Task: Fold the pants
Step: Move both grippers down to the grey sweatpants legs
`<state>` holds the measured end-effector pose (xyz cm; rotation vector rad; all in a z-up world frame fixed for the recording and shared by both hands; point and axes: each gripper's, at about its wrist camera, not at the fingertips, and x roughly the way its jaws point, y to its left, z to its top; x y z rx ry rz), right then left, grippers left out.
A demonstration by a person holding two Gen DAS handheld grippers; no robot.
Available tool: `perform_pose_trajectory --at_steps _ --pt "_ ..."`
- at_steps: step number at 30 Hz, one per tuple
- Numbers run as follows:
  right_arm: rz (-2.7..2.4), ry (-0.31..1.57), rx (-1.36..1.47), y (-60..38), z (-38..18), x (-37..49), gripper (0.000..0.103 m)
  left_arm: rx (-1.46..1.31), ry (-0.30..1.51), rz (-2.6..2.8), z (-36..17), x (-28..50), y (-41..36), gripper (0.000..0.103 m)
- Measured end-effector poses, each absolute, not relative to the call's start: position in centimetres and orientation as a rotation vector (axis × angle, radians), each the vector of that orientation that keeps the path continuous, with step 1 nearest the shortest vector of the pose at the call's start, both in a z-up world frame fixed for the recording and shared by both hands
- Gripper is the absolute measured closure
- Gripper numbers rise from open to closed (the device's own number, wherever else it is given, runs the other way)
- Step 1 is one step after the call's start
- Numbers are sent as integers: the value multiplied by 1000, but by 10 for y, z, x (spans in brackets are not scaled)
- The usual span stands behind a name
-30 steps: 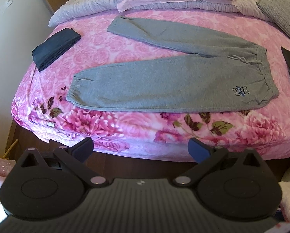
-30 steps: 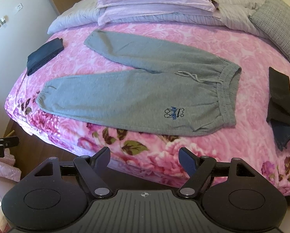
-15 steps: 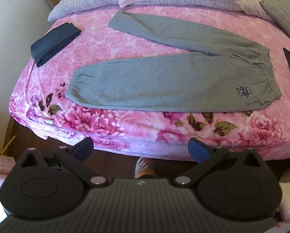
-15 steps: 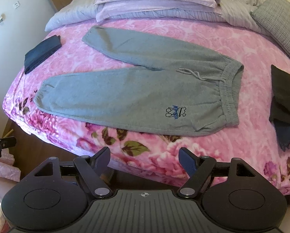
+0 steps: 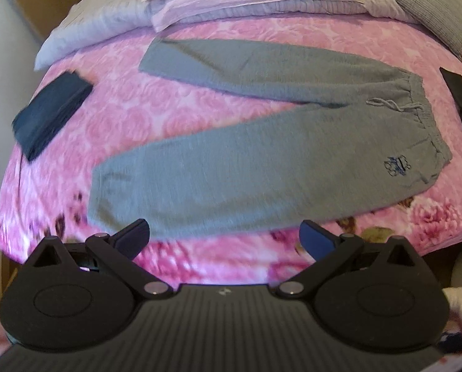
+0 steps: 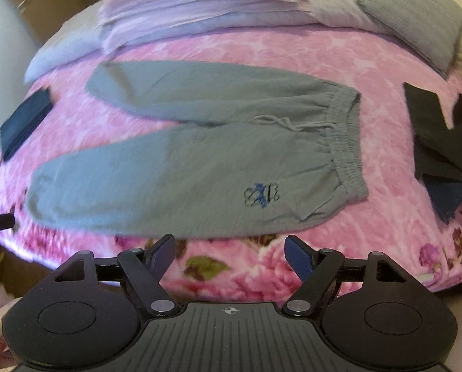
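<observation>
my left gripper [image 5: 224, 236] and right gripper [image 6: 229, 249], both released, hang before the grey fleece sweatpants [image 6: 200, 170]; long axis crosswise, left nearer the cuff.

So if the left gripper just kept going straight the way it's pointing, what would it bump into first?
Most likely the near leg of the grey pants, close to its lower edge. The left gripper, jaws open and empty, points at that spot on the pink floral bedspread. Depth is hard to judge, so it might meet the bedspread's edge first.
</observation>
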<state>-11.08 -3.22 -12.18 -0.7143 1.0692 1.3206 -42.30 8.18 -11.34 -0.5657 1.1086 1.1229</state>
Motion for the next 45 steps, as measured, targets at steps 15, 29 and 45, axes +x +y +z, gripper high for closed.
perform_pose_trajectory --at_steps 15,29,45 --pt "1027 1144 -572 35 -149 -99 29 -397 1116 846 -151 -431 250 9" --pt "1083 1047 -573 147 -210 -76 29 -336 1004 776 -218 -347 362 8" --pt "1429 885 -782 335 -334 41 38 -115 1031 484 -357 -225 547 25"
